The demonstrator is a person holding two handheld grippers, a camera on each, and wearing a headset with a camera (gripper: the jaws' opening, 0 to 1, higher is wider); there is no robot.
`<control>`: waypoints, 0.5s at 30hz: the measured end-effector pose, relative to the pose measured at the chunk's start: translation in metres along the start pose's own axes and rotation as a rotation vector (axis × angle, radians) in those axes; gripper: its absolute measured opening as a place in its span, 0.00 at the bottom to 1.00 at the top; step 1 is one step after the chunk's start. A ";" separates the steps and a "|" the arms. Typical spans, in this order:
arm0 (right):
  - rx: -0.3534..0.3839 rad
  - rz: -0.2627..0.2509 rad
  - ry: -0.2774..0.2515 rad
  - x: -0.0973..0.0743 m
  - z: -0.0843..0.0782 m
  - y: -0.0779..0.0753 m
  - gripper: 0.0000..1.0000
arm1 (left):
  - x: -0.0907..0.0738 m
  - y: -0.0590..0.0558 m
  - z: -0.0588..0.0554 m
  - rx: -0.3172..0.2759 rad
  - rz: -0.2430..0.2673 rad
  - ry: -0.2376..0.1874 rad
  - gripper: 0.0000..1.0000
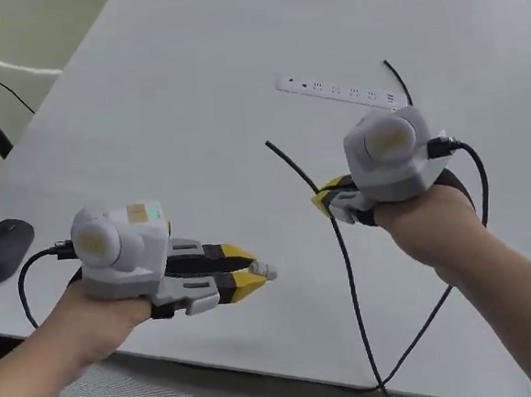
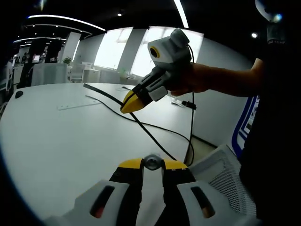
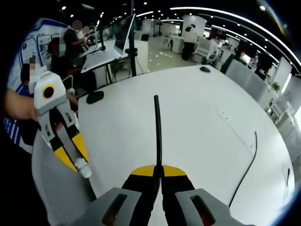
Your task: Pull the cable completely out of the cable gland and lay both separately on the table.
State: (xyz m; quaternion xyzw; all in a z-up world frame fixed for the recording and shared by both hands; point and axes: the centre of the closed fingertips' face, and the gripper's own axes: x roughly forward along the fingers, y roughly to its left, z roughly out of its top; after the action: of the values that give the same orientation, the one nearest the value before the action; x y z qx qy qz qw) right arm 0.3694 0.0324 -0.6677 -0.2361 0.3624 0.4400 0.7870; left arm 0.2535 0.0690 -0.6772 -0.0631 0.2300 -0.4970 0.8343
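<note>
Separation looks done: the cable gland (image 1: 265, 271) sits pinched at the tip of the left gripper (image 1: 251, 275), jaws closed on it, with no cable through it. The right gripper (image 1: 324, 200) is clamped on the black cable (image 1: 346, 257) a little back from its free end. In the head view the cable's long axis runs from its free tip at 11 o'clock, through the right jaws, down to 6 o'clock past the edge of the table (image 1: 193, 94). The gland lies at 8 o'clock from the right gripper, well apart. It is small, pale grey and round-ended; the cable is thin, black and gently curved. My read: each hand lowers its own piece, and the left is nearer the tabletop.
</note>
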 end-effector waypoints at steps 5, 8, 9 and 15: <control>-0.023 0.001 0.015 0.015 0.011 0.003 0.00 | -0.003 0.008 -0.007 0.007 -0.023 0.016 0.15; -0.049 0.002 0.031 0.026 0.015 0.005 0.00 | -0.005 0.012 -0.010 0.004 -0.035 0.018 0.15; -0.053 0.003 0.037 0.029 0.015 0.006 0.00 | -0.005 0.013 -0.011 0.004 -0.039 0.016 0.15; -0.091 0.010 0.061 0.049 0.019 0.010 0.00 | -0.005 0.018 -0.022 -0.001 -0.065 0.031 0.15</control>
State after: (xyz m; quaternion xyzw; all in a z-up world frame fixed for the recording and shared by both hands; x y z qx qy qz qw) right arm 0.3847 0.0758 -0.6944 -0.2833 0.3671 0.4527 0.7616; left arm 0.2559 0.0854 -0.7014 -0.0632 0.2407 -0.5246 0.8142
